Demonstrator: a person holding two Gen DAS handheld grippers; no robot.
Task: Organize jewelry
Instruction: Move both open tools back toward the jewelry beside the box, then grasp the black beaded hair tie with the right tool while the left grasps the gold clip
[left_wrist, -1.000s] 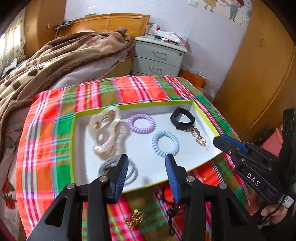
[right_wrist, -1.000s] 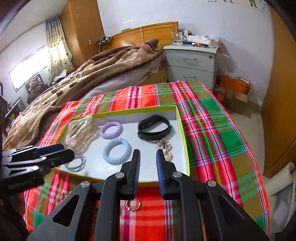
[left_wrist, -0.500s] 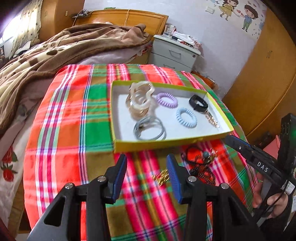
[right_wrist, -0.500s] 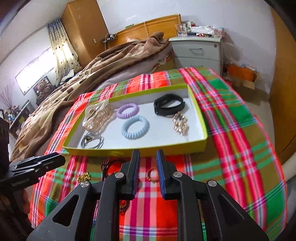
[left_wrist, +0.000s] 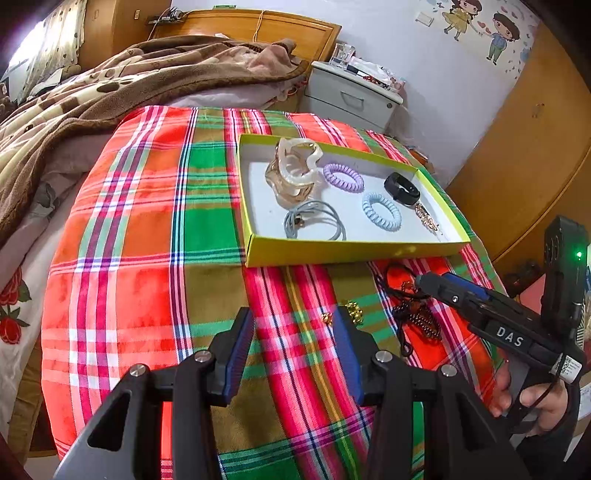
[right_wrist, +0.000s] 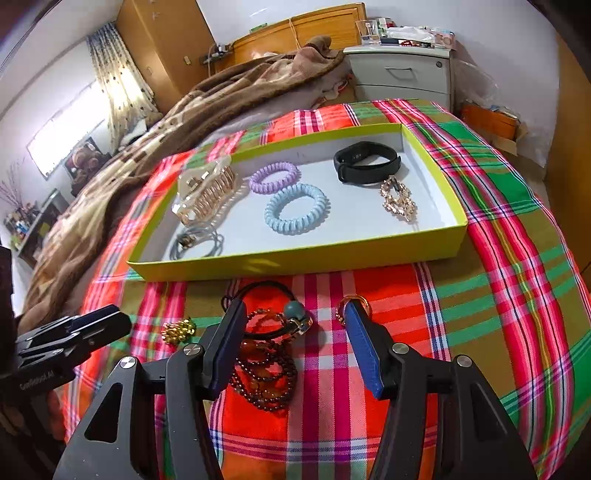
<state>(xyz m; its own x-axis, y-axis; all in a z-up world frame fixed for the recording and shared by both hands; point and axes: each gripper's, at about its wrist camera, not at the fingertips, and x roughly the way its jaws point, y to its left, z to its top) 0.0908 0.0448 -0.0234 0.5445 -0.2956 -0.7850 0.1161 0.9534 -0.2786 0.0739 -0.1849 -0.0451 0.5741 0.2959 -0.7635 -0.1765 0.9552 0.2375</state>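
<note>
Six pieces are already sitting in the tray (right_wrist: 295, 264) mid-bench, while a gold cluster (right_wrist: 179, 329), beaded bracelets (right_wrist: 266, 373) and gold ring (right_wrist: 352, 301) are still waiting by the near edge, both the left gripper (left_wrist: 293, 345) and right gripper (right_wrist: 293, 341) hanging wide and empty, the right one's jaws just having been opening.

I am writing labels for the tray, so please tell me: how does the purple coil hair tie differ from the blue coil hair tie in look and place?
The purple coil hair tie is lilac and looks smaller; the blue coil hair tie is pale blue and looks wider. The purple one lies nearer the tray's far wall, the blue one nearer its front wall. Both are spiral rings lying flat inside the tray, close together.
</note>
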